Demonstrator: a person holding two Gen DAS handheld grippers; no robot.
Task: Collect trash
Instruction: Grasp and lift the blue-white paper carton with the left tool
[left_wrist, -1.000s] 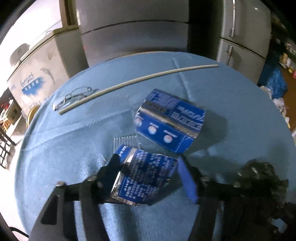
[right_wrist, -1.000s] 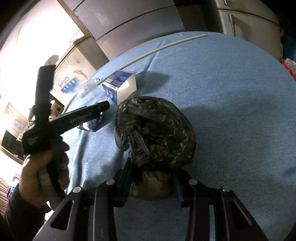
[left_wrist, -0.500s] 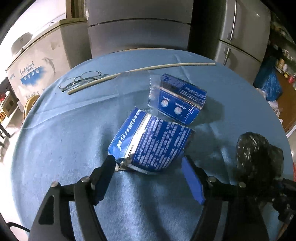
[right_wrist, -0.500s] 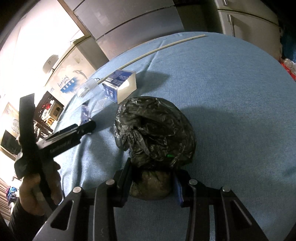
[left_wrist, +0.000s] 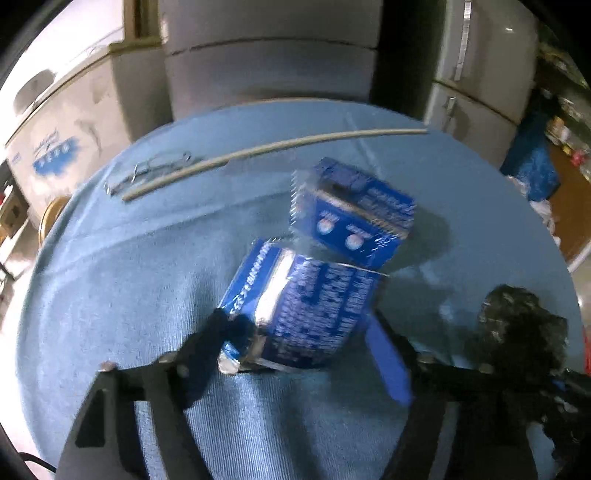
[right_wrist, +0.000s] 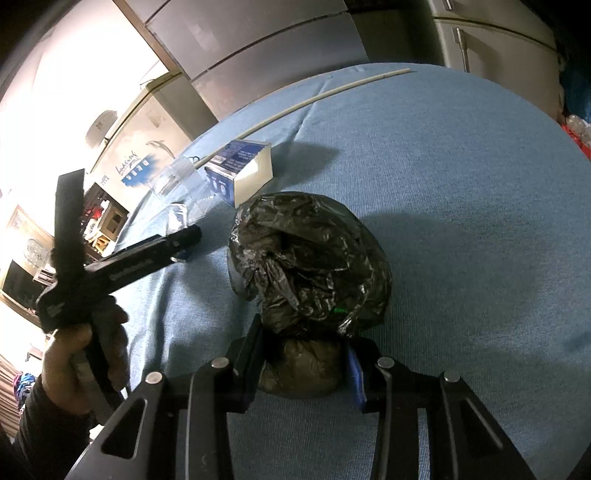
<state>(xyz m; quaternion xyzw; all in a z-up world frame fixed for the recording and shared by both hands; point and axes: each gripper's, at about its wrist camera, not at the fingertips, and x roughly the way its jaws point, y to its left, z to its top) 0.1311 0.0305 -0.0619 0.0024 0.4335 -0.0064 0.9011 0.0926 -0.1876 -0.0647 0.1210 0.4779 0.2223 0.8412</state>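
Observation:
A crushed blue carton (left_wrist: 306, 306) lies on the blue tablecloth (left_wrist: 110, 295) between the fingers of my left gripper (left_wrist: 295, 326). Its jaws are closing; the left finger touches the carton's corner and the blue pad on the right stands just off it. Behind it sits a second blue carton (left_wrist: 354, 218) in clear wrap, also seen in the right wrist view (right_wrist: 240, 173). My right gripper (right_wrist: 303, 356) is shut on the bunched neck of a black trash bag (right_wrist: 310, 258), which rests on the table. A hand (right_wrist: 70, 365) holds the left gripper (right_wrist: 184, 240) at the left.
A long white rod (left_wrist: 273, 147) and a pair of glasses (left_wrist: 147, 171) lie at the far side of the round table. A crumpled clear wrapper (right_wrist: 177, 181) lies by the cartons. A chest freezer (left_wrist: 66, 122) and grey cabinets stand behind the table.
The left gripper let go of the crushed carton and drew back, then came forward again around it. The right gripper and the black bag have stayed put.

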